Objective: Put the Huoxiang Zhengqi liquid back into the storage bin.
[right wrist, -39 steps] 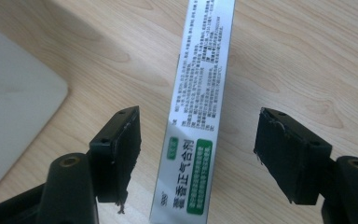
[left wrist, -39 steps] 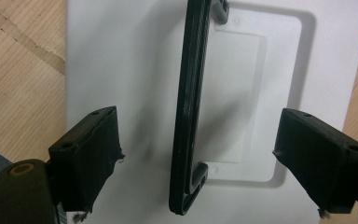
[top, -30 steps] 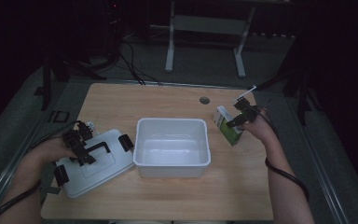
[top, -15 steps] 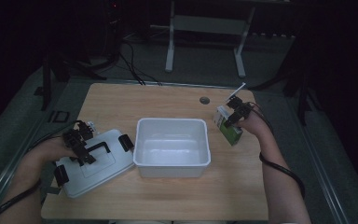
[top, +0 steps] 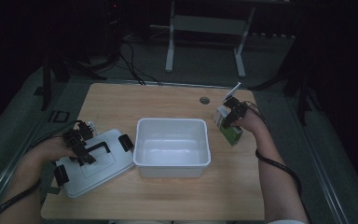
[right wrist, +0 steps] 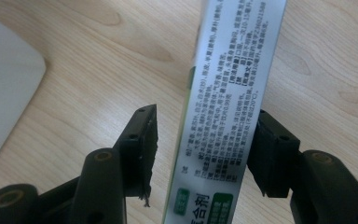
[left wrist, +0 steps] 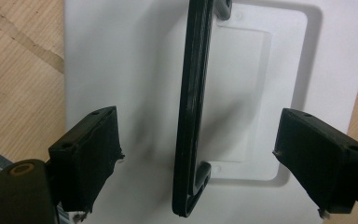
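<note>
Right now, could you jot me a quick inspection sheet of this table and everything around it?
Surface: pale wooden table, with a small round hole near its far edge.
Job's things: white tub in the middle, nothing seen inside; white lid with a black handle flat to its left; green and white carton standing to its right.
Clutter: nothing seen.
Grippers: left tool open, jaws either side of the handle, not touching it. Right tool has just been closing around the carton; one pad is against it, the other still apart.
Cables: one trails from each tool; more lie on the floor behind.
Surroundings: dark room, metal stand beyond the table.
</note>
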